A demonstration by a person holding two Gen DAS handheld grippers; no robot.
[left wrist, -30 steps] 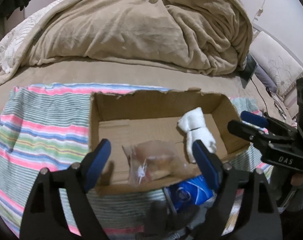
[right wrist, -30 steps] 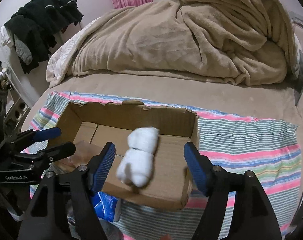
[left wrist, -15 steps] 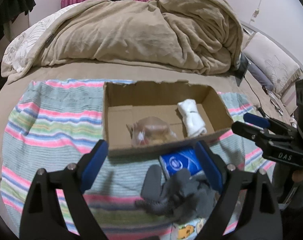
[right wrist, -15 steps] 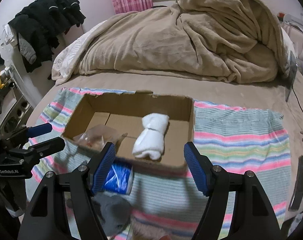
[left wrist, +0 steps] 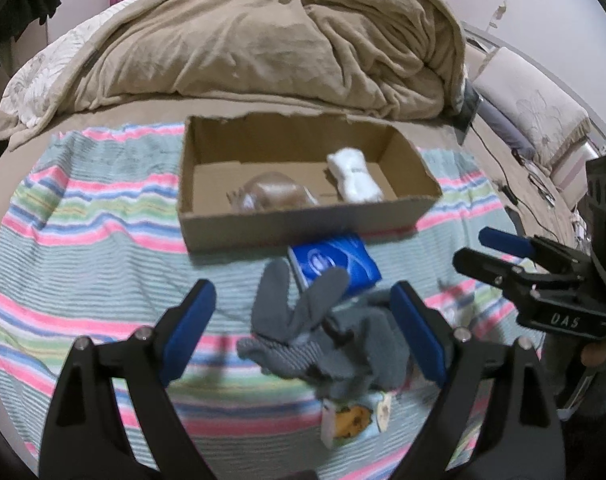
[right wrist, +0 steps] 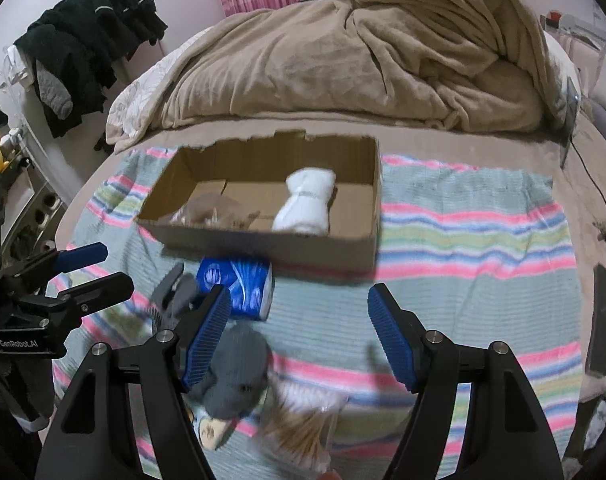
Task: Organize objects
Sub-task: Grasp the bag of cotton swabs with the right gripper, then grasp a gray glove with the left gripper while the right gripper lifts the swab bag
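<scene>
The left gripper (left wrist: pixel 303 332) is held wide open and empty above the grey gloves (left wrist: pixel 323 332), which lie in a loose heap on the striped blanket (left wrist: pixel 83 216). The right gripper (right wrist: pixel 299 336) is likewise spread wide with nothing between its jaws; its left pad hangs over a grey soft item (right wrist: pixel 235 376), and a clear packet of wooden sticks (right wrist: pixel 303 428) lies just below. A blue tissue pack (left wrist: pixel 335 264) rests just in front of the cardboard box (left wrist: pixel 303 224), partly overlapped by a glove finger. Inside the box, a rolled white cloth (left wrist: pixel 355 180) and a clear bag with brown contents (left wrist: pixel 271 196) are already placed.

Several risks can be judged from here. Because the gloves are tangled, only one may be lifted while the other is dragged or dropped. The tissue pack may be shifted if the overlapping glove is pulled. Since both grippers are close together over the same heap, a collision is possible. The blanket itself may be pinched along with thin fabric.
</scene>
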